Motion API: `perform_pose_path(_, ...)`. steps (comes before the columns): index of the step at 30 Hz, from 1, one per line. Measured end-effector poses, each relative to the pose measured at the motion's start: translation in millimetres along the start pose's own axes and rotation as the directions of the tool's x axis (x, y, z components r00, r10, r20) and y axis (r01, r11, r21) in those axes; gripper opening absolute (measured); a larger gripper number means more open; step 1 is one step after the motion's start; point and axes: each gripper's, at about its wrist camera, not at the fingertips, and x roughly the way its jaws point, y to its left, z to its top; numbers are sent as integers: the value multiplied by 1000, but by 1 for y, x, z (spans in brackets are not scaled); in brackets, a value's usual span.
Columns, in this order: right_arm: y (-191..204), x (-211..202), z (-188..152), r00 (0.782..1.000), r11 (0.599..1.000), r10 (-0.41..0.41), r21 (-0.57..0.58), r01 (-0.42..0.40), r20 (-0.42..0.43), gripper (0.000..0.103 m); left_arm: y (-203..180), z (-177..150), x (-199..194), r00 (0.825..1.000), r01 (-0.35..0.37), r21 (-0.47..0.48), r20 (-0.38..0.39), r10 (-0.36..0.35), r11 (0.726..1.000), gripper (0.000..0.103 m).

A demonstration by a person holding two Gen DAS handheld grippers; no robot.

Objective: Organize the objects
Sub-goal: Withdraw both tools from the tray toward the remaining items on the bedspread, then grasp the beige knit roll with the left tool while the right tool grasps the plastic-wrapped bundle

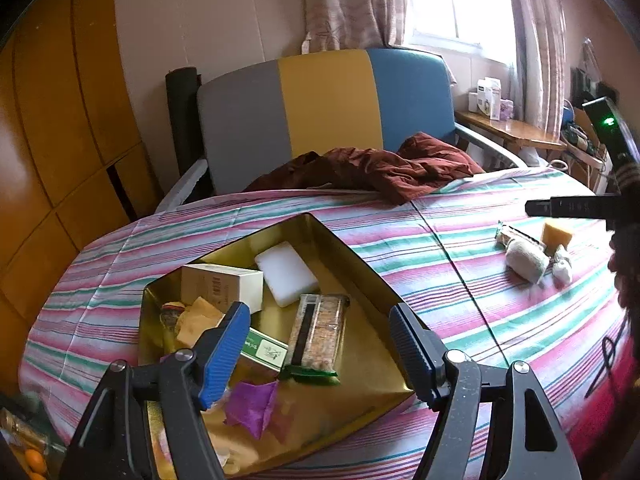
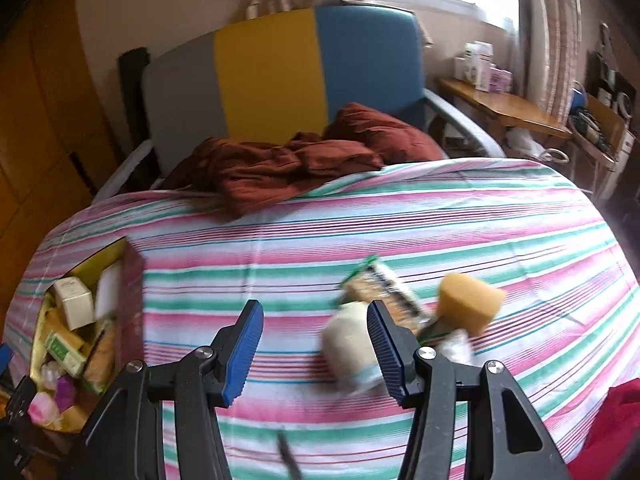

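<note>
Left wrist view sits close above the gold box (image 1: 362, 280); right wrist view faces the striped surface (image 2: 400, 216); both share the headboard (image 1: 328, 104).

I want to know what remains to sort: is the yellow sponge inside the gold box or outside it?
Outside. The yellow sponge lies on the striped bedsheet, far right of the gold box, beside a snack bar packet.

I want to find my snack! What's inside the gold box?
In the gold box: a white sponge, cream carton, snack bar, green packet and purple wrapper. The left hand-held gripper hides part of the near end.
</note>
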Motion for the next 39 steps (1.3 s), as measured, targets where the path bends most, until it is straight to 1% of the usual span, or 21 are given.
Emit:
perform_pose_path(4,-32,8,5,999,998,-45,51,45,0,55,-9,1,3,1000,6,24,-8,-6,1000,74)
perform_pose_path(8,-65,14,7,998,987,-64,145,62,6,55,-20,3,7,1000,13,52,-15,-12,999,74)
perform_pose_path(10,-79,18,3,999,976,-54,211,54,-3,55,-26,5,10,1000,18,66,-19,-17,998,74)
perform_pose_path(13,-92,23,0,999,960,-29,276,35,-27,55,-36,8,12,999,26,86,-22,-24,996,74)
perform_pose_path(19,-100,19,-2,1000,946,-7,325,10,-8,55,-55,10,22,998,51,122,-38,-47,991,74)
perform_pose_path(22,-112,17,-4,1000,922,-4,388,4,-2,55,-64,12,28,997,66,140,-48,-60,988,74)
perform_pose_path(27,-144,18,-13,1000,846,0,533,1,-2,55,-82,17,41,992,118,156,-69,-109,981,74)
perform_pose_path(30,-159,19,-19,1000,799,14,601,-11,0,55,-95,23,51,982,178,147,-95,-166,973,74)
perform_pose_path(32,-165,21,-22,1000,779,29,626,-20,-3,55,-108,27,56,976,206,159,-100,-192,966,74)
perform_pose_path(33,-165,21,-23,999,775,34,631,-24,-4,55,-113,28,58,974,219,166,-103,-203,962,74)
perform_pose_path(36,-165,23,-23,999,771,50,636,-36,-4,55,-131,34,67,958,277,168,-122,-259,946,74)
perform_pose_path(39,-163,28,-23,997,771,73,635,-45,-18,55,-150,38,82,930,352,150,-169,-326,924,74)
